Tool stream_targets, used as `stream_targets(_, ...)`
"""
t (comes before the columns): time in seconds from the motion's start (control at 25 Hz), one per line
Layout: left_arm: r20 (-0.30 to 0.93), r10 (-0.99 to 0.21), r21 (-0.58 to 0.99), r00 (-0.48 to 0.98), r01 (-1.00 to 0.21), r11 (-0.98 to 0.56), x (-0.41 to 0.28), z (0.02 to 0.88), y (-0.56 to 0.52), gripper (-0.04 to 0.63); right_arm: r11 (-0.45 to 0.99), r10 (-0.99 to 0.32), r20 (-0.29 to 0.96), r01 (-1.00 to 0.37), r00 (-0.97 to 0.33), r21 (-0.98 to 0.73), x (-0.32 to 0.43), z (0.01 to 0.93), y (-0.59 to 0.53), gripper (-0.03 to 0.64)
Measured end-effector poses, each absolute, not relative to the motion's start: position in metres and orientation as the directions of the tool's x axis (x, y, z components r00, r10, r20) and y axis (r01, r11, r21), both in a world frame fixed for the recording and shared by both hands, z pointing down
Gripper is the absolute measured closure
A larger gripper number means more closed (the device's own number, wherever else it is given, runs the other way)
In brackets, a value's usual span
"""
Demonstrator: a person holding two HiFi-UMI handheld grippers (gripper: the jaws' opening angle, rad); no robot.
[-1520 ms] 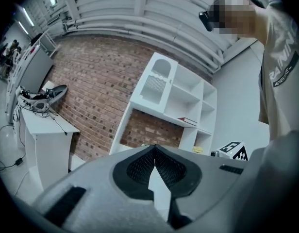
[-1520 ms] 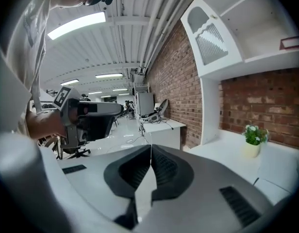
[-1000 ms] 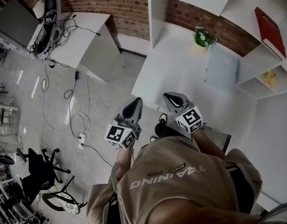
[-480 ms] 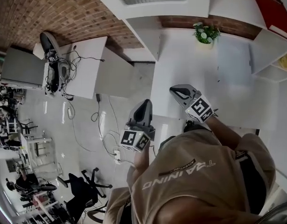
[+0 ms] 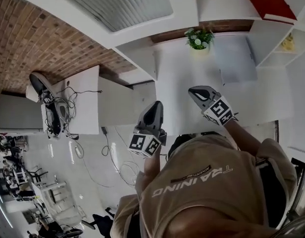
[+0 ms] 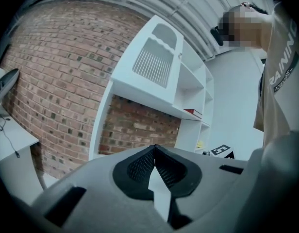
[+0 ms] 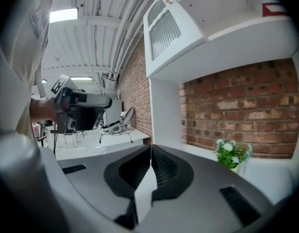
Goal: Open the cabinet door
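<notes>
Two empty grippers, jaws pressed together: left gripper (image 5: 153, 110), right gripper (image 5: 199, 92). Ribbed cabinet door (image 5: 113, 4) sits high above both, untouched. Right gripper view shows potted plant (image 7: 231, 154); left gripper view doesn't.

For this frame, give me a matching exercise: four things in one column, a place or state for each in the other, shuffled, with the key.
Things:
1 potted plant
2 red book
3 cabinet door
4 left tool

Descriptions:
A jaws together, nothing held
B on the white counter by the brick wall
C slatted panel, above the counter
D lying on an open shelf

Pairs: 1-B; 2-D; 3-C; 4-A
</notes>
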State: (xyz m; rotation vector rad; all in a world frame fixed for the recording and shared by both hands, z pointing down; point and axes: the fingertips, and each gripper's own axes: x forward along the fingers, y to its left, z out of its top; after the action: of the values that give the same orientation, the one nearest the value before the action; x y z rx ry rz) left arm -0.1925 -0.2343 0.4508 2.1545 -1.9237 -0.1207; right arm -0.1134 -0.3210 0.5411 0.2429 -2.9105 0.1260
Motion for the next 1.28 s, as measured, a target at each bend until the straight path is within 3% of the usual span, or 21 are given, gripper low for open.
stream_targets(0.2,0.103,-0.95,0.258,0.295,-0.93,-0.26,-0.2,0.447,-0.248,0.588,0.934,-0.33,0.204,-0.35,-0.922,-0.071,-0.11,0.519,-0.323,0.601)
stream_targets(0.52,0.089,-0.891,0.229,0.445,-0.88,-0.416,-0.205,0.44,-0.268,0.588,0.86,-0.486,0.222,-0.508,-0.845,-0.05,-0.096,0.511,-0.312,0.603)
stream_targets(0.72,0.067,-0.886,0.212,0.458,-0.874,-0.436,-0.213,0.434,-0.276,0.588,0.827,-0.548,0.203,-0.562,-0.811,-0.013,-0.079,0.5,-0.314,0.601)
stream_targets(1.0,0.015,-0.929,0.126,0.369,-0.923,-0.364,-0.239,0.403,-0.269,0.588,0.792,-0.609,0.154,-0.609,-0.778,0.05,-0.048,0.481,-0.333,0.601)
stream_targets(1.28,0.034,-0.924,0.222,0.38,-0.905,-0.364,-0.201,0.434,-0.249,0.588,0.82,-0.573,0.132,-0.564,-0.809,0.102,-0.053,0.462,-0.335,0.601)
